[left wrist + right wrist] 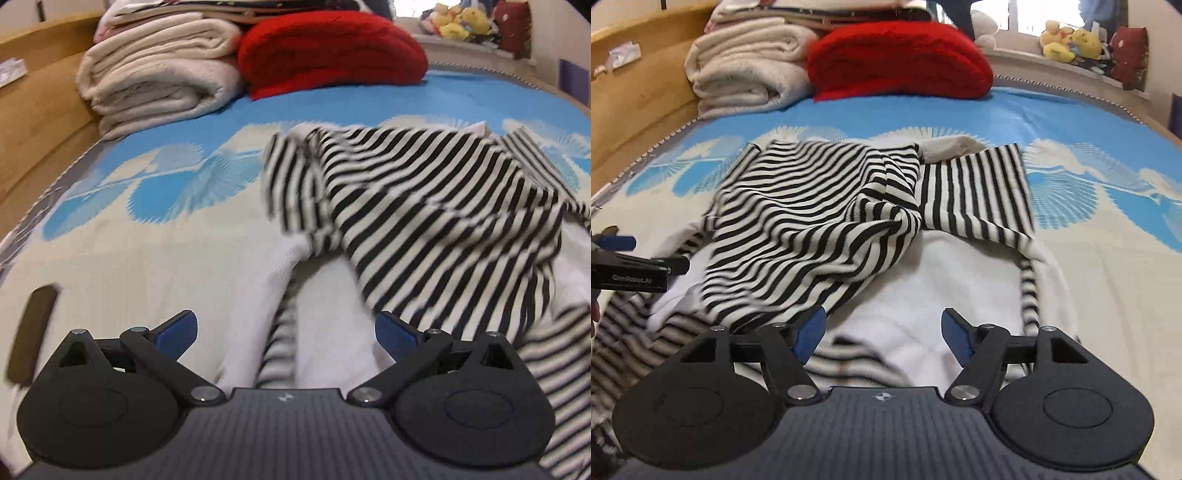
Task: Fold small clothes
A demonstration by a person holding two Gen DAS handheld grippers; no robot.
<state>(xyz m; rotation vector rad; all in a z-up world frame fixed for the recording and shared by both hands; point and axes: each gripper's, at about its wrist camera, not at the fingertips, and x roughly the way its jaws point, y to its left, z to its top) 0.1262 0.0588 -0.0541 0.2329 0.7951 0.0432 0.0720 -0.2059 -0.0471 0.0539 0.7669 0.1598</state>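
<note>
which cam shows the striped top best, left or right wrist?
Right wrist: the striped top sits mid-frame, both sleeves and its white lining visible. Left wrist shows it pushed to the right, its right edge cut off and motion-blurred.

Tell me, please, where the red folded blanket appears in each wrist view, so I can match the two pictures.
Left wrist view: red folded blanket at top centre, right of the cream blanket stack.
Right wrist view: red folded blanket at top centre, slightly left of the middle.
Shared landmark: the striped garment lies below it in both.
</note>
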